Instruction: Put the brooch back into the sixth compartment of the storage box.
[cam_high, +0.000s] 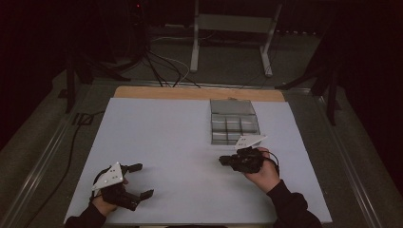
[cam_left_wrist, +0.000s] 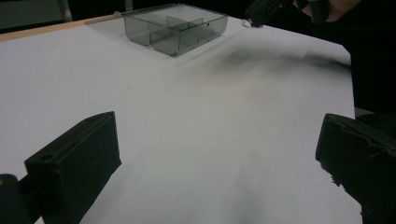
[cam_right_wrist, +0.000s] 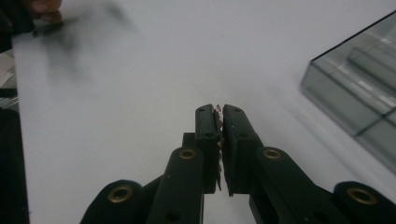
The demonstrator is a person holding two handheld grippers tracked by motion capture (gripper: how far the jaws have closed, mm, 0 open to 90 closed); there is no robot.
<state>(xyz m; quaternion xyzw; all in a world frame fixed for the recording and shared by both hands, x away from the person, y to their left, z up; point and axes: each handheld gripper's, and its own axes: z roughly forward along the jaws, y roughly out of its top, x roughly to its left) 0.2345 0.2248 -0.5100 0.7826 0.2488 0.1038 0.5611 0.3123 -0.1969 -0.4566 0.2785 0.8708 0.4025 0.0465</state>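
A clear grey compartment box (cam_high: 234, 122) (cam_left_wrist: 175, 25) (cam_right_wrist: 359, 88) stands on the white table sheet (cam_high: 180, 142), right of middle toward the back. My right gripper (cam_high: 222, 160) (cam_right_wrist: 218, 112) hovers just in front of the box, pointing left, shut on a small thin metallic piece (cam_right_wrist: 218, 111) that peeks out between its tips; what it is I cannot make out. My left gripper (cam_high: 142, 180) (cam_left_wrist: 215, 140) rests at the front left corner, jaws wide open with nothing between them. The right gripper (cam_left_wrist: 261, 11) also appears beside the box in the left gripper view.
A wooden table edge (cam_high: 199, 92) runs behind the sheet. Cables (cam_high: 161, 66) and a metal frame stand (cam_high: 233, 28) lie on the dark floor beyond. Bare sheet spreads between the two grippers.
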